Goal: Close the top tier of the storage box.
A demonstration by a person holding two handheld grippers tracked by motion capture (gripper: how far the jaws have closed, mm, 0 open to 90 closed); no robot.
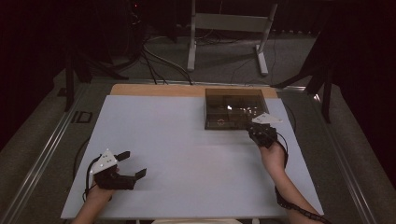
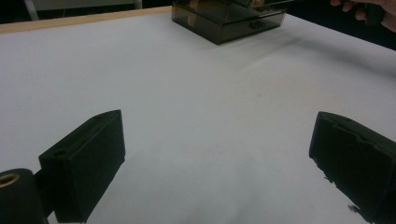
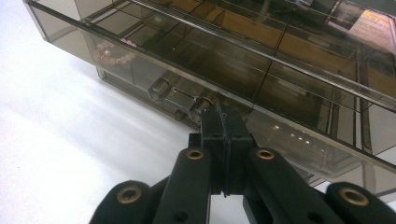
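Observation:
A smoky see-through box (image 1: 233, 109) with inner compartments stands at the back right of the white board (image 1: 187, 154). In the right gripper view the box (image 3: 261, 51) fills the upper part, with a small clasp (image 3: 161, 88) on its front wall and something pink (image 3: 112, 51) inside. My right gripper (image 3: 225, 116) is shut, jaws pressed flat together, tips touching the box's front wall just right of the clasp; I cannot tell whether anything is pinched. From above, the right gripper (image 1: 254, 128) sits at the box's near right corner. My left gripper (image 1: 133, 163) rests open on the board's near left, nothing between its jaws (image 2: 217, 154).
A wooden strip (image 1: 154, 89) edges the board's far side. Behind the table a white metal stand (image 1: 229, 28) and cables (image 1: 154, 60) are on the floor. In the left gripper view the box (image 2: 229, 18) lies far ahead, with the other hand (image 2: 369, 9) at the top right.

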